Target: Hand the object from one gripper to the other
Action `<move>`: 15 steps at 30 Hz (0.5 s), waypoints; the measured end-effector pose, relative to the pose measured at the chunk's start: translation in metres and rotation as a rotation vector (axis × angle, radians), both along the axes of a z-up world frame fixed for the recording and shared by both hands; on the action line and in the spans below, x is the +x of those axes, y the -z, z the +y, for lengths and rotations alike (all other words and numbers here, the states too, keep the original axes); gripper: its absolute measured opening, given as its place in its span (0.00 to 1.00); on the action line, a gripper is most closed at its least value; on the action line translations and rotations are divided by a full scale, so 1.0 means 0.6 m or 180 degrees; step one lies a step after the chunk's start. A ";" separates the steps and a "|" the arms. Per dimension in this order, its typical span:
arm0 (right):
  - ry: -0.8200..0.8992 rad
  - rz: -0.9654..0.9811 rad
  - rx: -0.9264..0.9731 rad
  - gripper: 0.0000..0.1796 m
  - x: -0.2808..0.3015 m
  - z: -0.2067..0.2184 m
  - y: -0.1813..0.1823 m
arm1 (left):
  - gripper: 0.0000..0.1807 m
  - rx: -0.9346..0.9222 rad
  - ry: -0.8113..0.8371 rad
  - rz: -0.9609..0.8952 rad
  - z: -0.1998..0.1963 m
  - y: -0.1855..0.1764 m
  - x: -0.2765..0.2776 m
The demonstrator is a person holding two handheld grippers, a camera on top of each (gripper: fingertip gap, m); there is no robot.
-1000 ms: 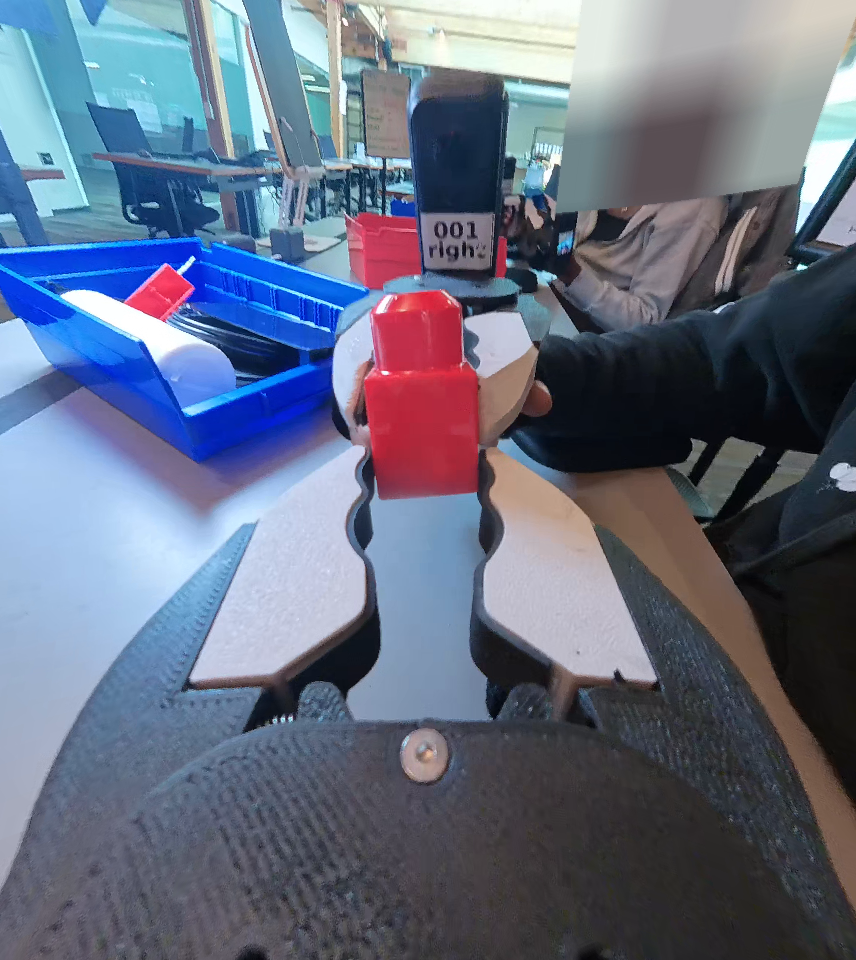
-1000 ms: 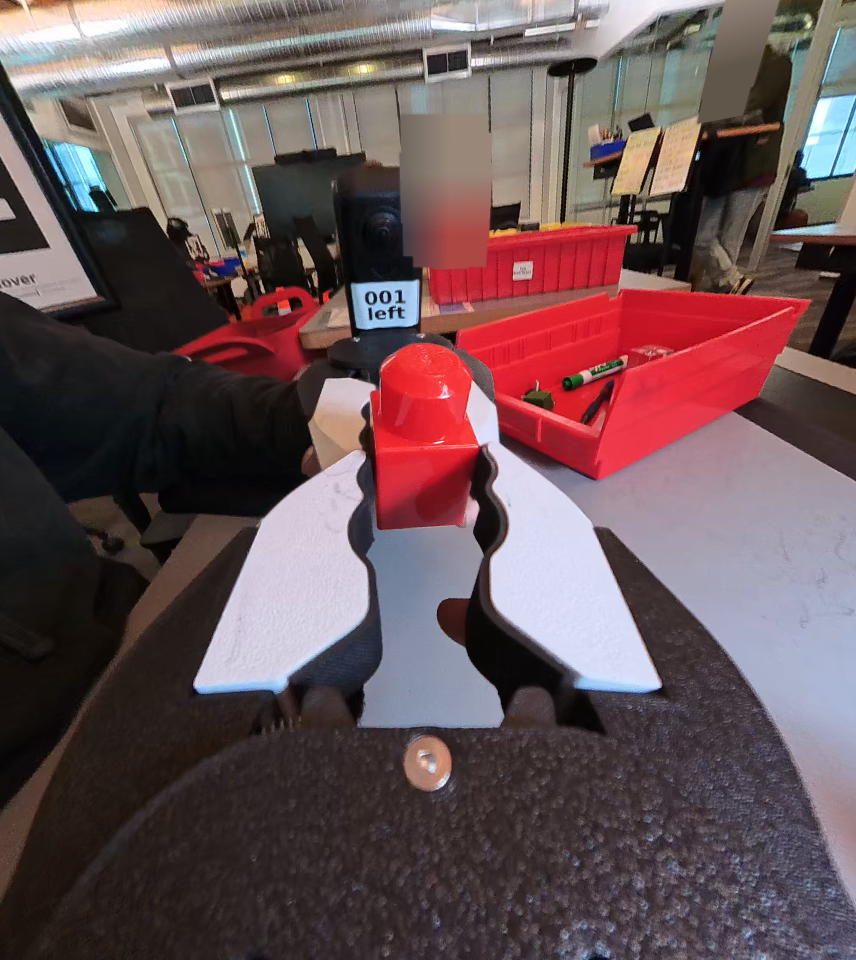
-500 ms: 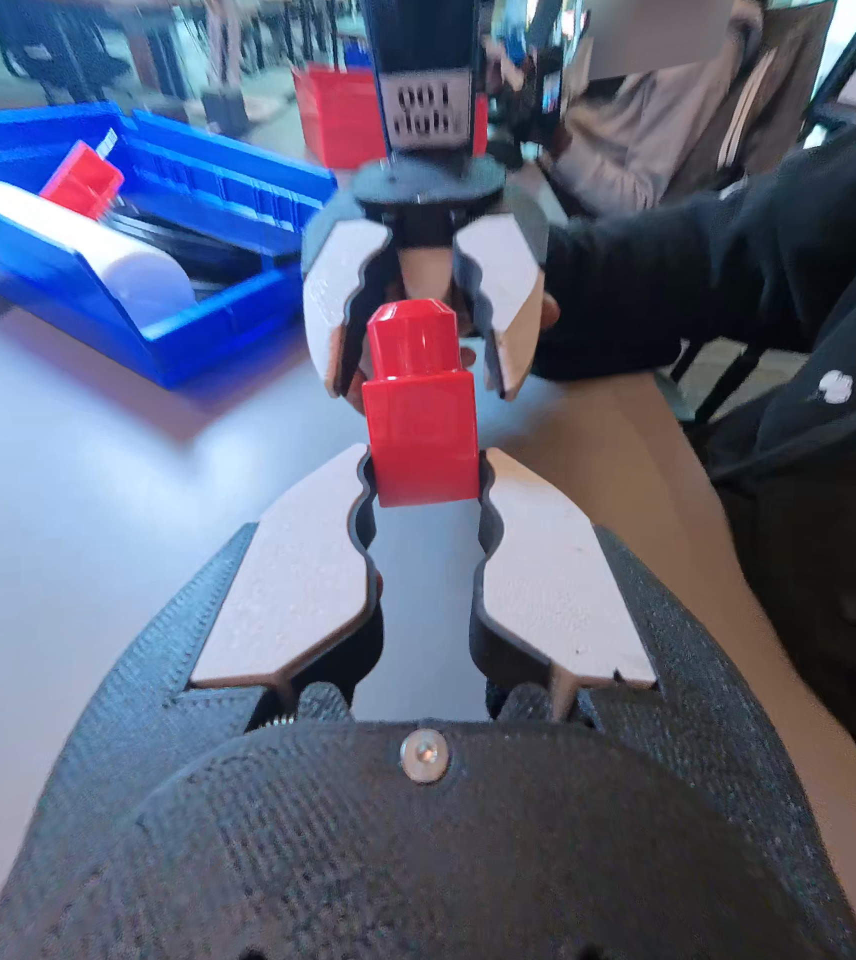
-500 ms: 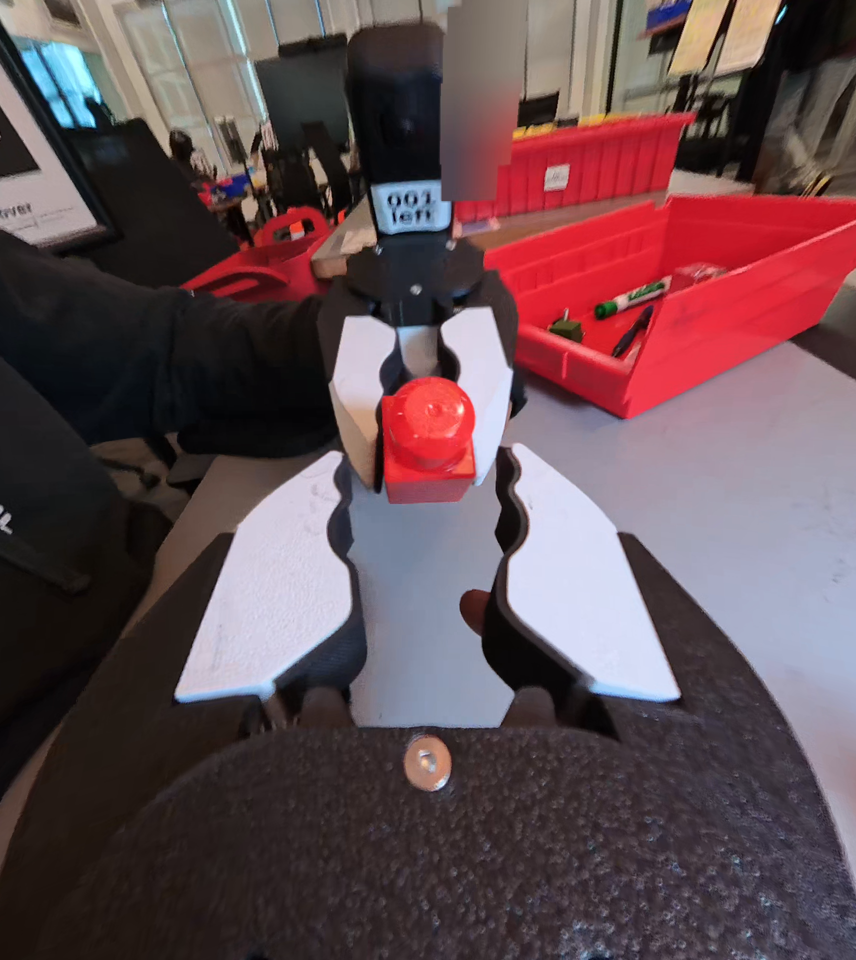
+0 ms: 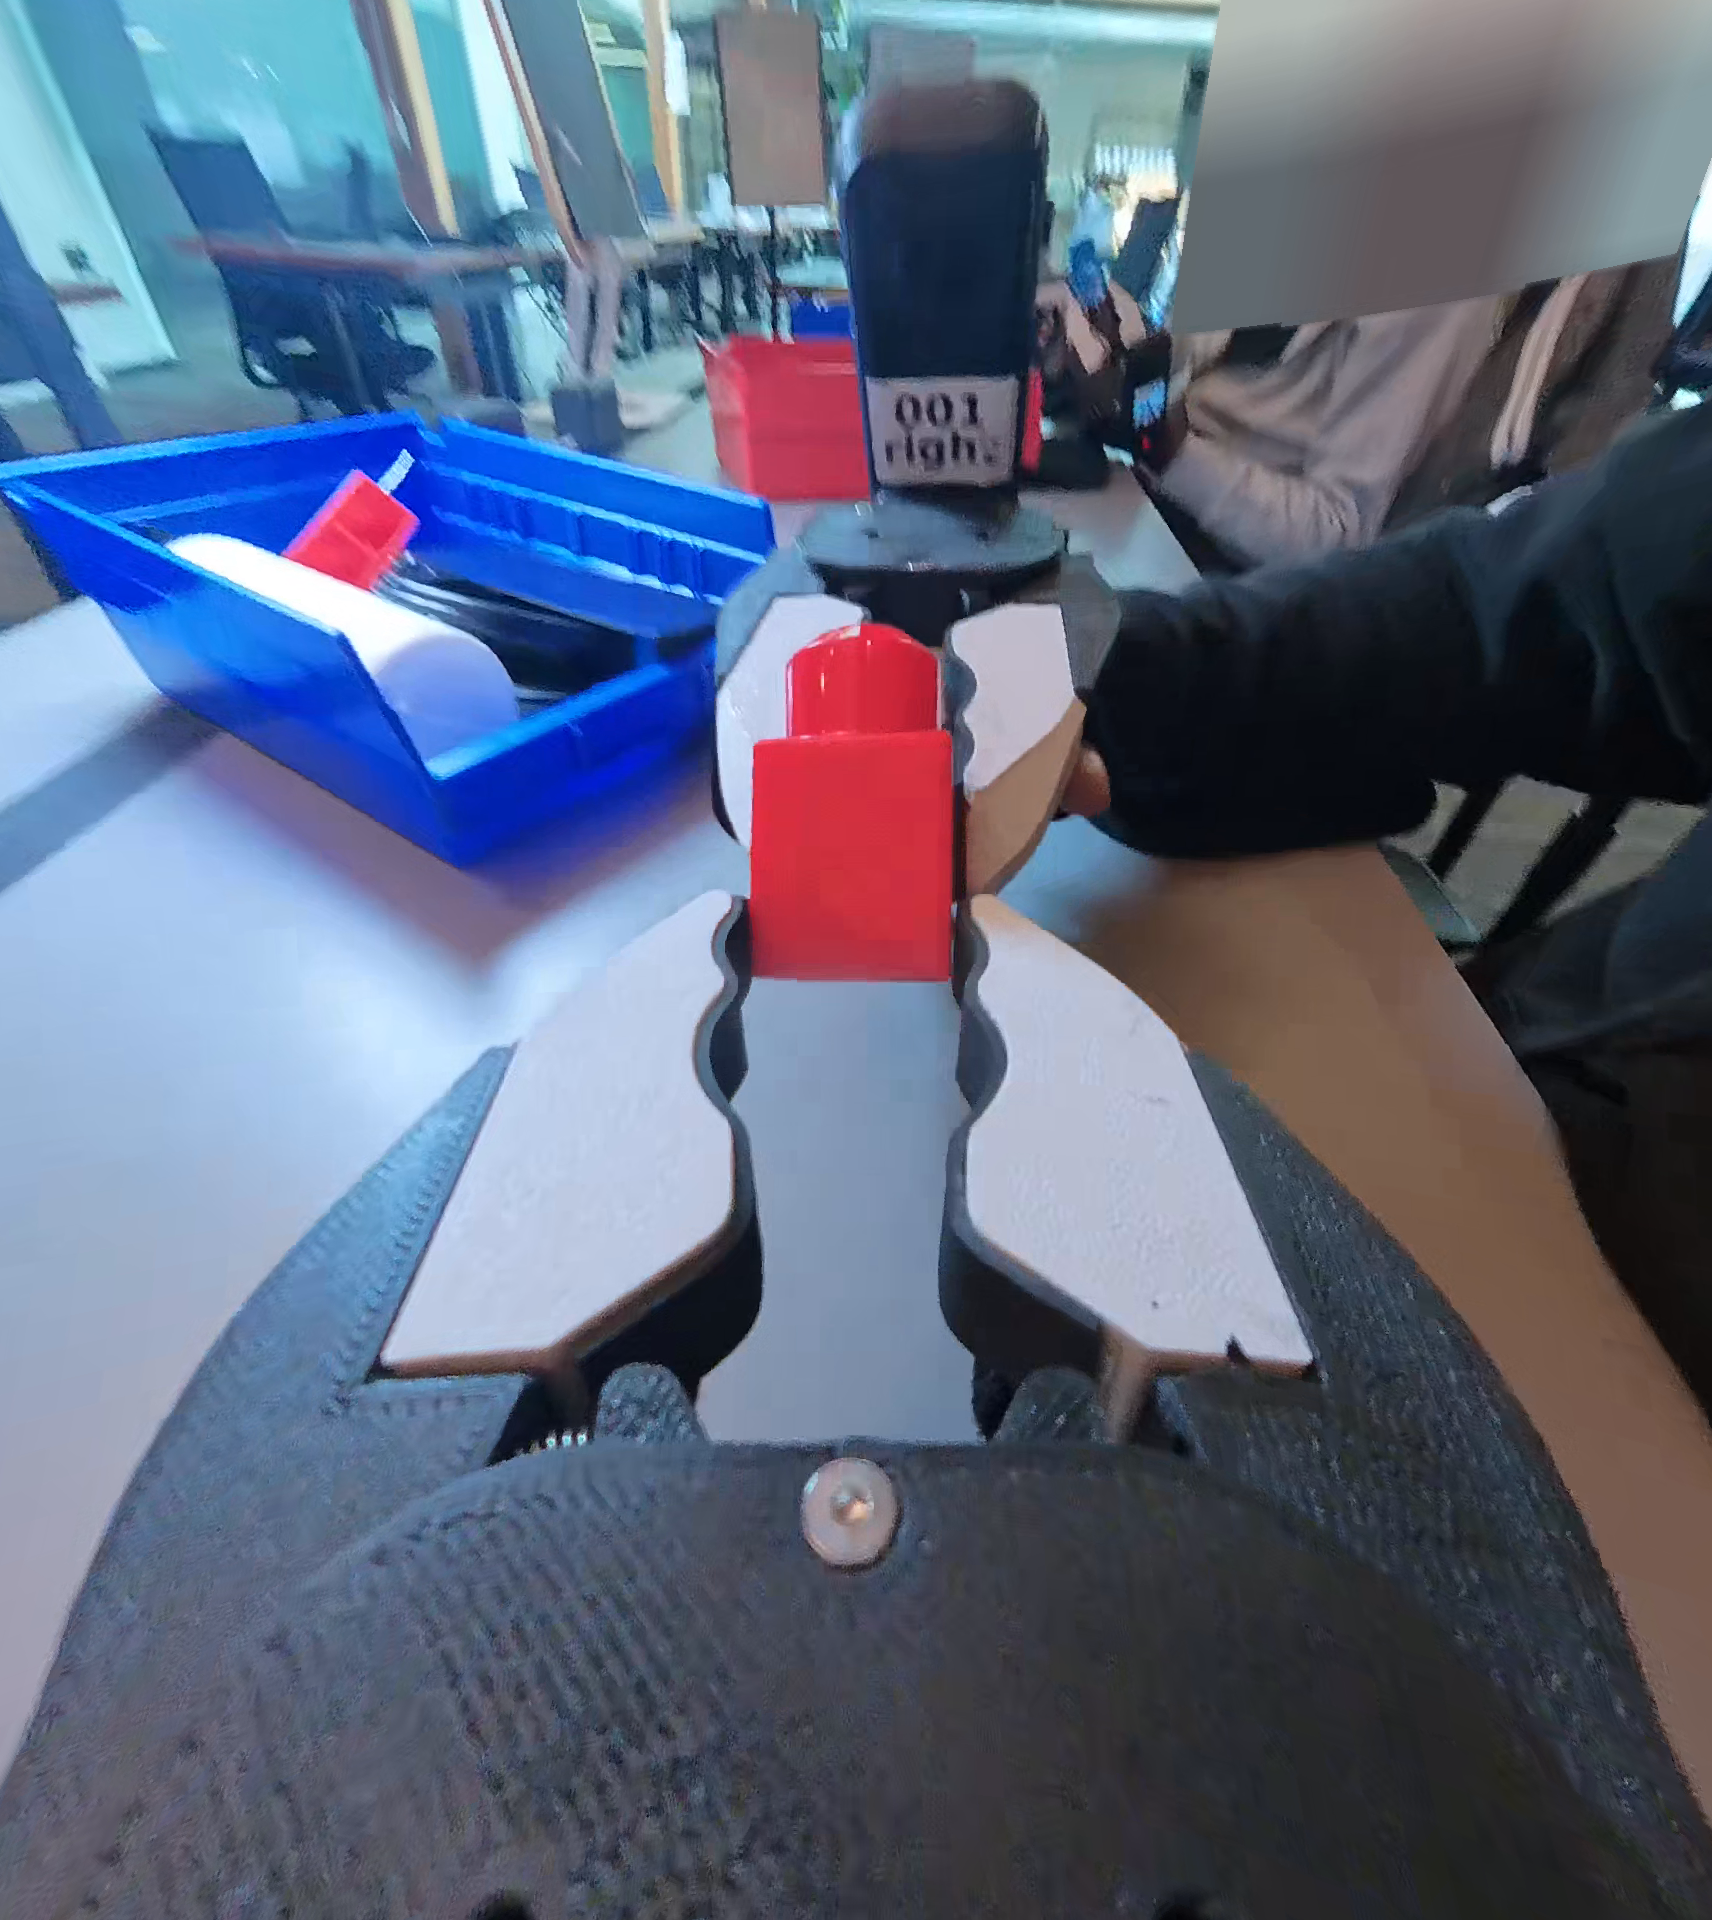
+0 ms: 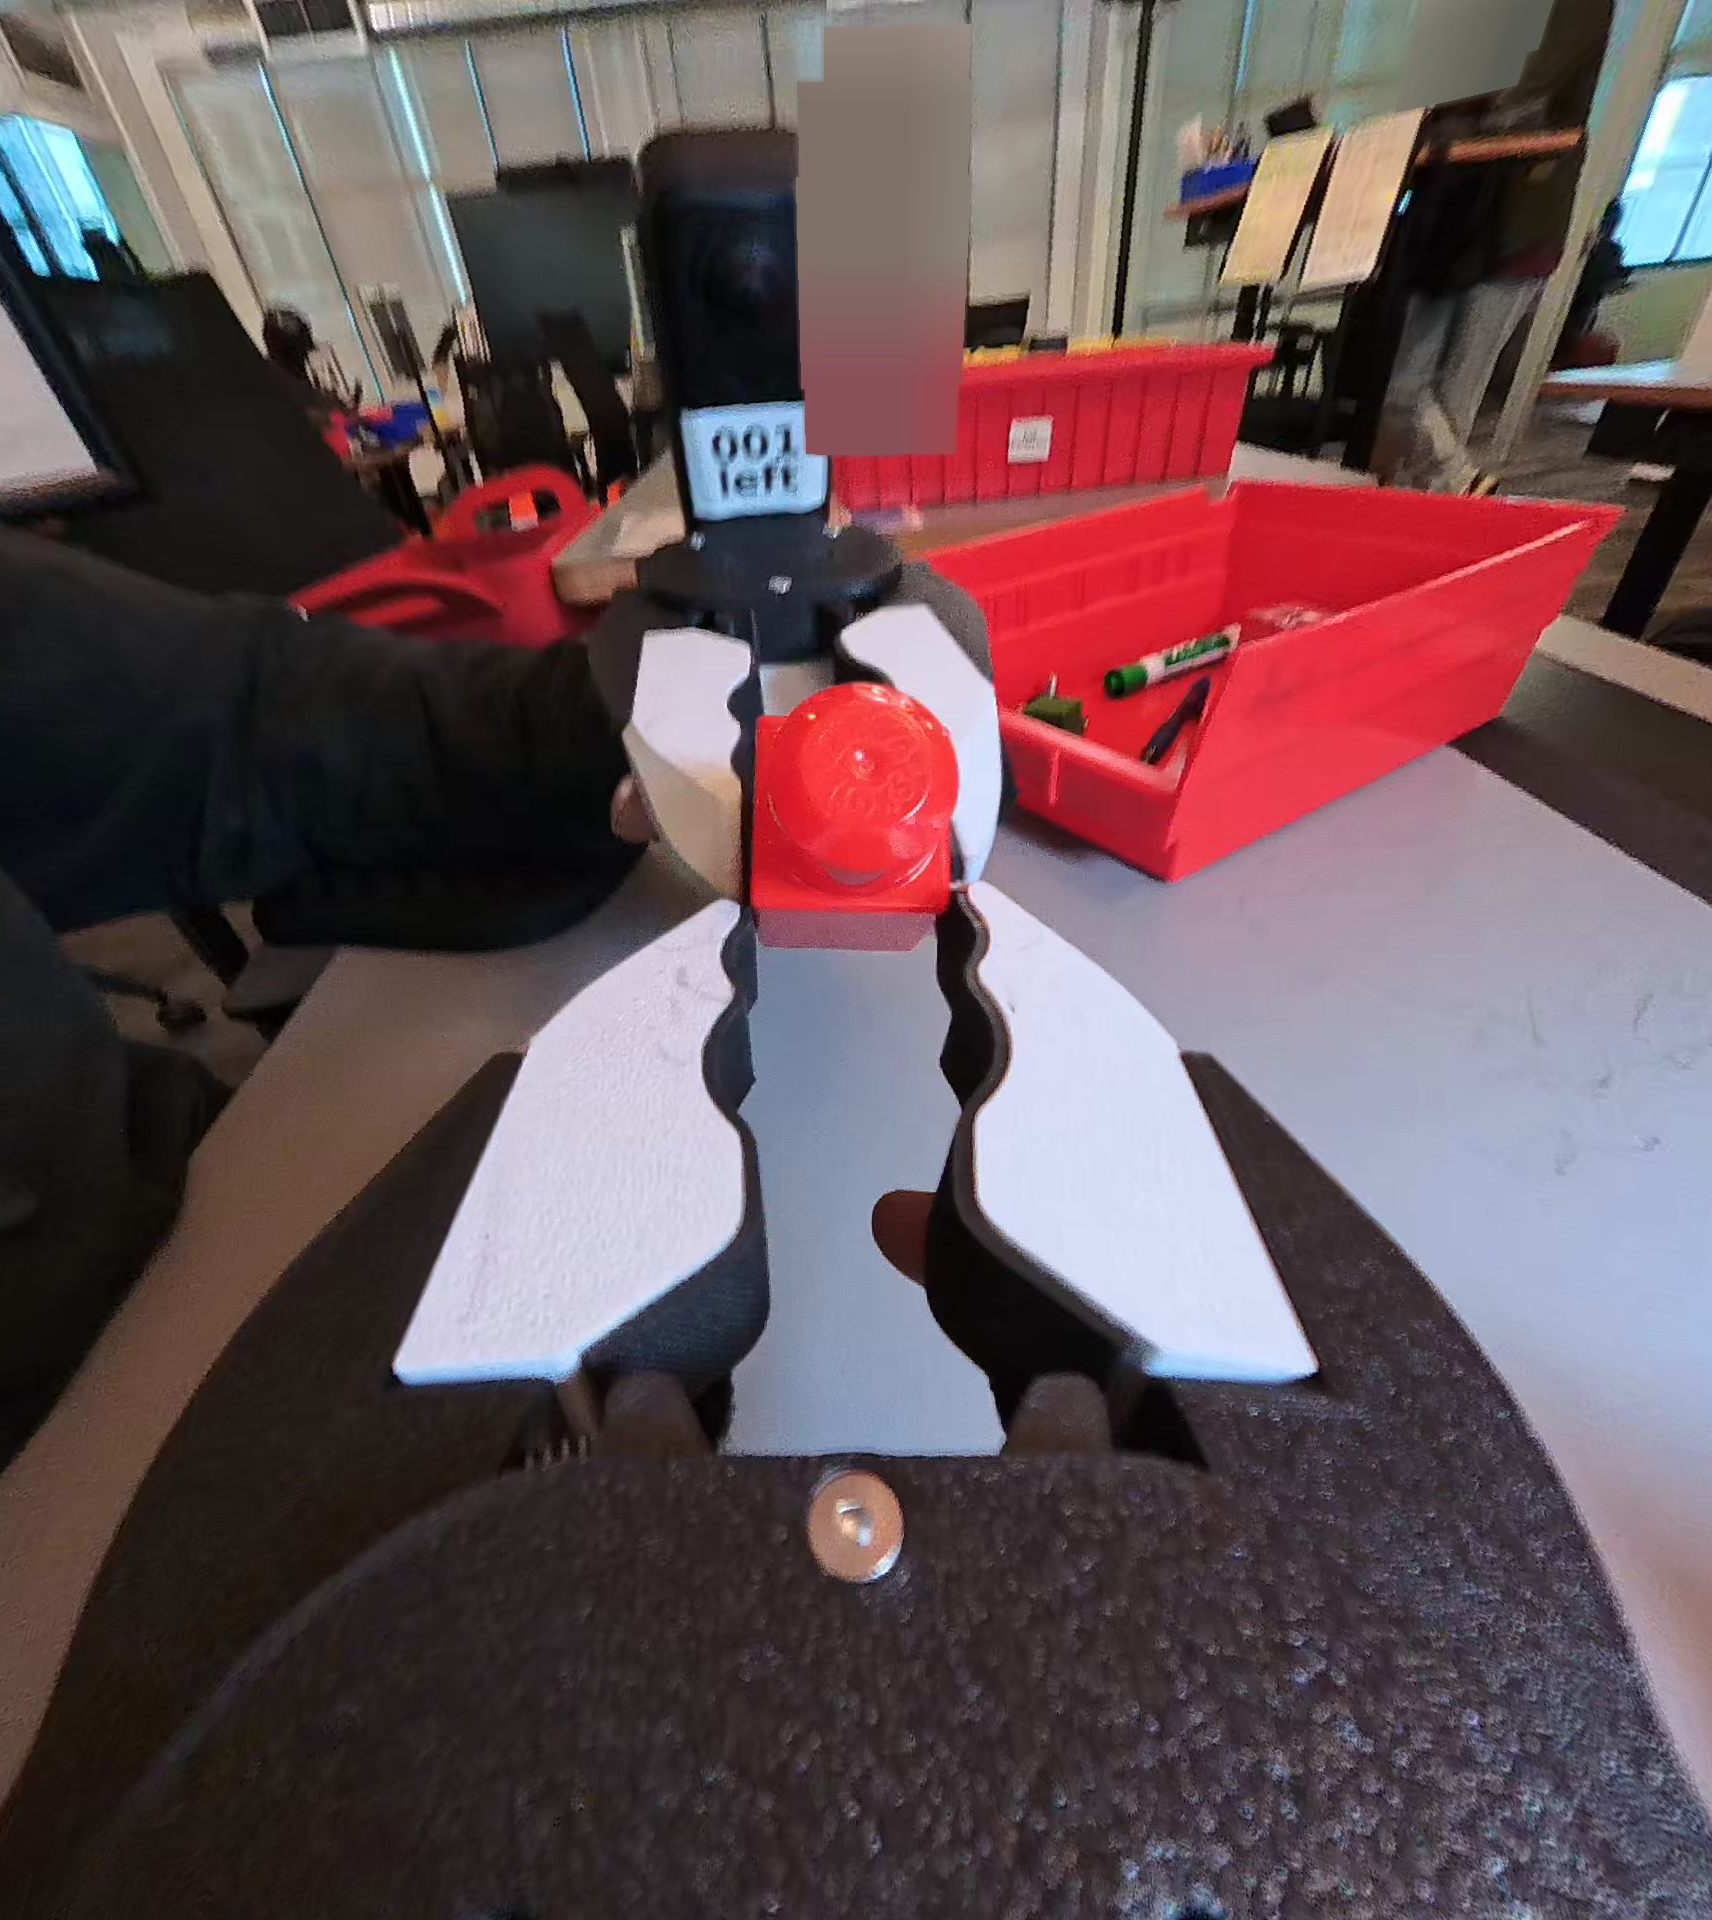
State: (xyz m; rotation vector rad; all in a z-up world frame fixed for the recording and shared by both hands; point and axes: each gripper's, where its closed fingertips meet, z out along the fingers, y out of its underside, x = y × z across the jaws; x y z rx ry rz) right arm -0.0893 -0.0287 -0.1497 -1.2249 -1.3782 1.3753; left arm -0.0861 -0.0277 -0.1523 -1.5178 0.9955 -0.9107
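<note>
A red brick with a round stud (image 5: pixel 850 852) is held in the air over the grey table between the two grippers, which face each other. My left gripper (image 5: pixel 850 914) is shut on the brick's square body. My right gripper (image 6: pixel 850 916) is closed against the brick's stud end (image 6: pixel 857 790); its jaws stand at the brick's width. In the left wrist view the right gripper's white fingers (image 5: pixel 1013 686) flank the stud. In the right wrist view the left gripper's fingers (image 6: pixel 680 727) clamp the far part of the brick.
A blue bin (image 5: pixel 312 675) with a white roll (image 5: pixel 364 644) and a small red block (image 5: pixel 353 530) stands on the table left of the left gripper. A red bin (image 6: pixel 1351 769) holding a green marker (image 6: pixel 1169 660) stands on the right gripper's side. Black sleeves (image 5: pixel 1403 665) reach in over the table's near edge. Both grippers' tips are close together, under 4 cm apart.
One second ago both grippers were on the brick. Half a second ago the right gripper was open and drawn back. It has now moved in and closed on the brick.
</note>
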 end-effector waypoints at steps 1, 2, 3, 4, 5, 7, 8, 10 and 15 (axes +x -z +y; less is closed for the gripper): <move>0.0014 0.0110 -0.0066 0.19 0.001 0.001 -0.008 | 0.22 0.0025 -0.0050 -0.0055 0.003 -0.004 0.002; 0.0015 0.0217 -0.0129 0.18 0.001 0.001 -0.016 | 0.23 0.0032 -0.0084 -0.0082 0.004 -0.006 0.004; 0.0020 0.0265 -0.0172 0.19 0.002 0.002 -0.020 | 0.23 0.0051 -0.0113 -0.0103 0.005 -0.009 0.005; -0.0002 0.0295 -0.0207 0.19 0.002 0.001 -0.022 | 0.23 0.0075 -0.0121 -0.0126 0.005 -0.013 0.005; -0.0024 0.0284 -0.0236 0.19 0.002 -0.001 -0.022 | 0.23 0.0072 -0.0100 -0.0115 0.003 -0.015 0.005; -0.0062 0.0148 -0.0206 0.18 0.002 -0.004 -0.015 | 0.22 -0.0015 -0.0035 0.0011 0.000 -0.009 0.002; -0.0080 0.0036 -0.0172 0.18 0.002 -0.004 -0.009 | 0.22 -0.0065 -0.0009 0.0111 -0.001 -0.003 0.000; -0.0060 -0.0063 -0.0104 0.24 0.004 -0.001 -0.006 | 0.22 -0.0115 -0.0018 0.0358 0.001 0.013 -0.008; -0.0016 -0.0532 0.0118 0.21 0.001 0.000 0.032 | 0.22 -0.0109 0.0030 0.0882 -0.002 0.047 -0.018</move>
